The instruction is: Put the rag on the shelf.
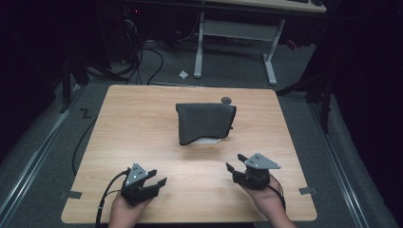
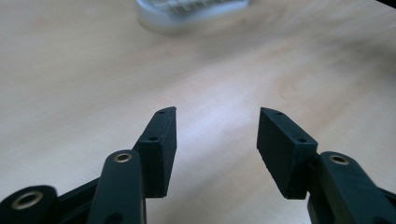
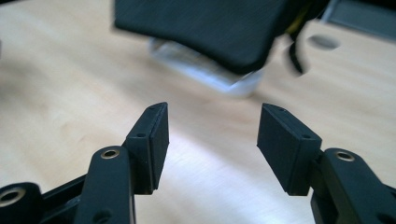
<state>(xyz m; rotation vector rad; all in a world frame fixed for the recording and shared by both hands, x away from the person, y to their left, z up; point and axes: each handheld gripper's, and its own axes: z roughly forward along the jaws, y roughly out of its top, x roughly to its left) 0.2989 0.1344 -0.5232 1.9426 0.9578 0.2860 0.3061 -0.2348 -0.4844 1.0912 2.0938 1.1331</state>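
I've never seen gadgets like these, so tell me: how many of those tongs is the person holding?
2. The left tongs are at the table's near-left, the right tongs at its near-right, one per hand, both open and apart from the dark cloth farther back.

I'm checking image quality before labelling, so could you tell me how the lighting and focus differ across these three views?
High view: dim, with dark surroundings and the wooden table evenly lit; the dark pouch is reasonably sharp. Left gripper view: bright, jaws crisp, the clear object at the top blurred. Right gripper view: the jaws are sharp, while the pouch and the pale glare on the wood are soft.
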